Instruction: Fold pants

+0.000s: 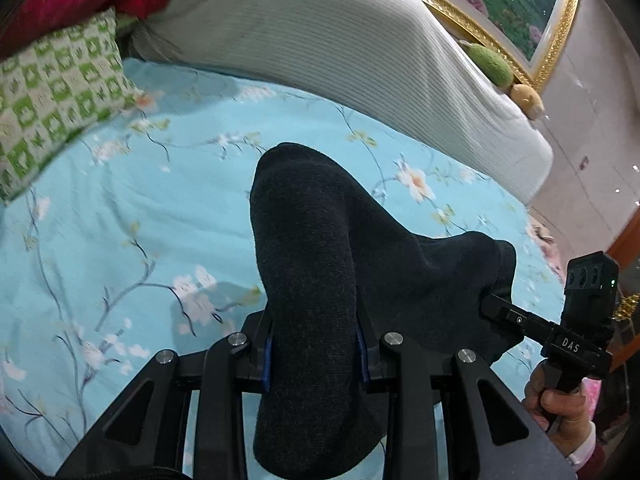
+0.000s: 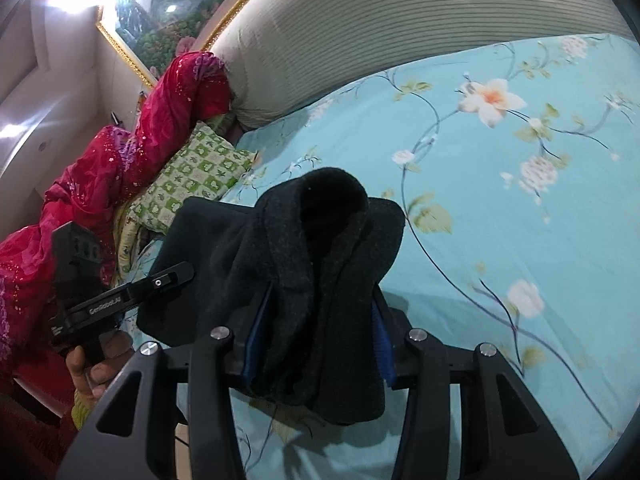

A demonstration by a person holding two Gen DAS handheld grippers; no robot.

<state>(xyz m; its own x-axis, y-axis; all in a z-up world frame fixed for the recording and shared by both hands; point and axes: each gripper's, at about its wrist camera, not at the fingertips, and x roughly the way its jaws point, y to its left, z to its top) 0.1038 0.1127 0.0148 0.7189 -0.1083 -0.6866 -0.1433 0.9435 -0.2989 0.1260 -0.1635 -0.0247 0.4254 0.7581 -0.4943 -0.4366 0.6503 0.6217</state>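
Observation:
The dark charcoal pants hang bunched above a light blue floral bedsheet. My left gripper is shut on a thick fold of the pants, which bulges up and spills down between its fingers. My right gripper is shut on another bunched fold of the pants. In the left wrist view the right gripper shows at the right, biting the cloth's edge. In the right wrist view the left gripper shows at the left on the cloth. Both hold the pants off the bed.
A grey ribbed bolster lies along the head of the bed. A green checked pillow and a red sequined cloth lie at one side. A gold-framed picture hangs behind. The sheet spreads below.

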